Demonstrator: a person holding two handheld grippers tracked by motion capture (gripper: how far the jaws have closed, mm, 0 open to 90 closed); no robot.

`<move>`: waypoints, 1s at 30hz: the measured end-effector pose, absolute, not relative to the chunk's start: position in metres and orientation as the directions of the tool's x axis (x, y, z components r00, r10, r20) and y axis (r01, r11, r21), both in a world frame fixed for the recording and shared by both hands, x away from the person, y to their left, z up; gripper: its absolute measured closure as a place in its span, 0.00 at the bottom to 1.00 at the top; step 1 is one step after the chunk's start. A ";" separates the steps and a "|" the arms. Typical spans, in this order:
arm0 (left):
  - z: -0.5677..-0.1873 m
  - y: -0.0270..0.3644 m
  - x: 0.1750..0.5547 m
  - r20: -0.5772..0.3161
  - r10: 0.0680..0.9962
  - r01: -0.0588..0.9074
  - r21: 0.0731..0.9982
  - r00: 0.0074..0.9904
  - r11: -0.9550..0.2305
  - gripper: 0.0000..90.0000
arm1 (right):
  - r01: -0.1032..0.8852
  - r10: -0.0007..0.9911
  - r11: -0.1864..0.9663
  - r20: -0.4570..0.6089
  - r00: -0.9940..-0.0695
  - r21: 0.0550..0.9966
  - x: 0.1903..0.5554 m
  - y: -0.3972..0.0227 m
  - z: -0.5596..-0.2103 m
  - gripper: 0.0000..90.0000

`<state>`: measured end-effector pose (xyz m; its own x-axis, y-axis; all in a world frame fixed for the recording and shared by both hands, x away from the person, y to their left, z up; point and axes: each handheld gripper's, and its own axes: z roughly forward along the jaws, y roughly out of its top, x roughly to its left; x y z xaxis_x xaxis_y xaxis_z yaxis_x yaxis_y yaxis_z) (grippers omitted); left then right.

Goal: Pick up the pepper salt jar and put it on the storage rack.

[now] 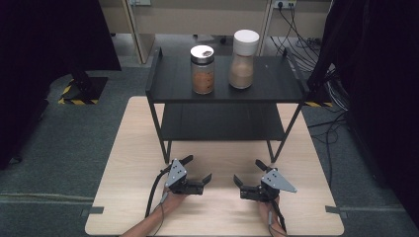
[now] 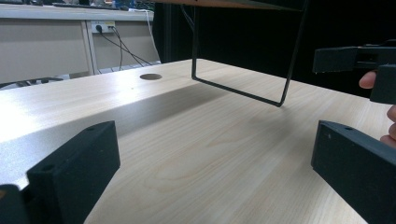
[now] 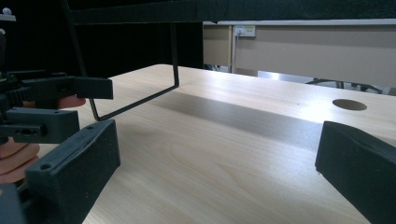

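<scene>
Jars on the rack's top shelf, well beyond both spread claws.

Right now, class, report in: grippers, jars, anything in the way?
Left gripper and right gripper open, empty, low over the table. Two jars, brown jar and white-lidded jar, upright on the shelf rack top. Path clear.

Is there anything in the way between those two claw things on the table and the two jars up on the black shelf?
Nothing visible blocks them. Both the left gripper and right gripper rest open on the table, below the shelf's front edge. The metal-lidded jar and white-lidded jar stand unobstructed on top.
</scene>
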<state>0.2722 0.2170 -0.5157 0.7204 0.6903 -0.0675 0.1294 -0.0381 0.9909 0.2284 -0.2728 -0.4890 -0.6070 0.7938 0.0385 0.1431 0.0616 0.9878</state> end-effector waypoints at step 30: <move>-0.516 0.217 0.272 -0.067 0.691 0.129 0.991 0.720 -0.038 0.01 | 0.143 0.789 0.069 0.034 -0.613 0.987 0.229 -0.273 -0.489 0.00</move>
<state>0.2720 0.2167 -0.5157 0.7200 0.6908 -0.0667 0.1287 -0.0384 0.9909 0.2287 -0.2729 -0.4893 -0.6132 0.7892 0.0341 0.1432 0.0686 0.9873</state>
